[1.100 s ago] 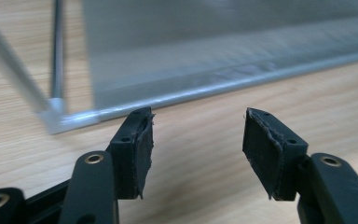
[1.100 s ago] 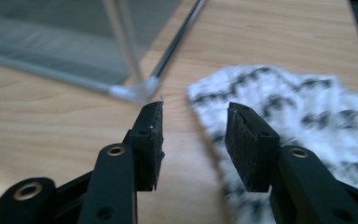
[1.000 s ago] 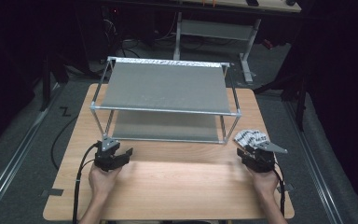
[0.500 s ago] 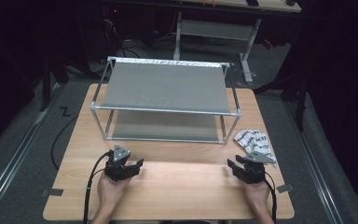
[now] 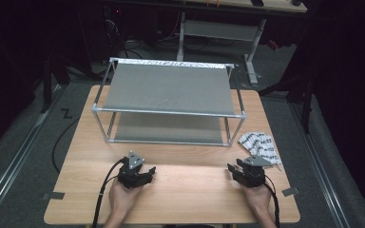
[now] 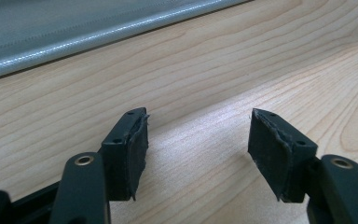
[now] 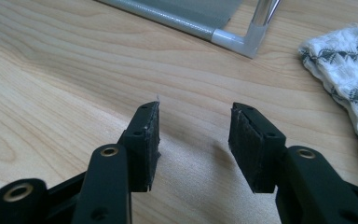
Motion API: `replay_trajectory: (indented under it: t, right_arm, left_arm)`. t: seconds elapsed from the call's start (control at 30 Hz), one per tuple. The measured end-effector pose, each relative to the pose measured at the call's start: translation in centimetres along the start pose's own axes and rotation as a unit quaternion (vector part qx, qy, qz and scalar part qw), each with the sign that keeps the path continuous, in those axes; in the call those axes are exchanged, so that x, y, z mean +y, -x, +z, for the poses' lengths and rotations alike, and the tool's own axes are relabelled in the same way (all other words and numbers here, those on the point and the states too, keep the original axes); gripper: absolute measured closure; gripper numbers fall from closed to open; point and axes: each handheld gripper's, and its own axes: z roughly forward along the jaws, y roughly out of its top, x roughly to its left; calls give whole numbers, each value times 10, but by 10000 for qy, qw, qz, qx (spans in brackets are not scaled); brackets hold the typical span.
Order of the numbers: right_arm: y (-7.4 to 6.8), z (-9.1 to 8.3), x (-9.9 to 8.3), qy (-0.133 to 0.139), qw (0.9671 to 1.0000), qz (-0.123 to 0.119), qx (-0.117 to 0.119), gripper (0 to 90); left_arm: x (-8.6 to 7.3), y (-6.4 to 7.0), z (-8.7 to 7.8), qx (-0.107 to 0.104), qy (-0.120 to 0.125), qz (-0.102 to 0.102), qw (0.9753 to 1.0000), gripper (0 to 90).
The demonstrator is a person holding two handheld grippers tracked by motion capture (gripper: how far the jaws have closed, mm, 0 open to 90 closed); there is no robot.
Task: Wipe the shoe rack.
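High view: the left gripper (image 5: 145, 172) and right gripper (image 5: 234, 167) rest on the table (image 5: 190, 190) in front of the rack (image 5: 171, 90); both have jaws spread, empty. The patterned cloth (image 5: 260, 145) lies off the rack's front right corner, just beside the right gripper.

The patterned cloth (image 7: 349, 79) runs off the right gripper view's right edge.

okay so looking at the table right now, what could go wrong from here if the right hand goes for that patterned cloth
The right tool is open and empty, while the patterned cloth lies crumpled near the table's right edge; a sideways nudge could push it off. The cloth also lies beside the shelf frame's front right leg, so a wide reach might knock the frame. Being limp and bunched, it may be pinched by one fold and slip out.
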Motion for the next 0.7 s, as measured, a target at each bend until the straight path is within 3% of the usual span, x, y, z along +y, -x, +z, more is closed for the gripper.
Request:
replay_trajectory:
  t: [0.2,0.43,0.6,0.7]
  right_arm:
    - [0,4,2,-232,9997,42,4,490]
    - [1,5,2,-291,9994,160,-39,426]
    - [1,5,2,-303,9993,218,-99,405]
    - [1,5,2,-303,9992,228,-115,398]
  left_arm:
    - [1,5,2,145,-130,176,9997,372]
    - [0,8,1,271,-117,270,9992,362]
    - [0,5,2,161,-150,80,9997,343]
    - [0,5,2,189,-159,77,9997,335]
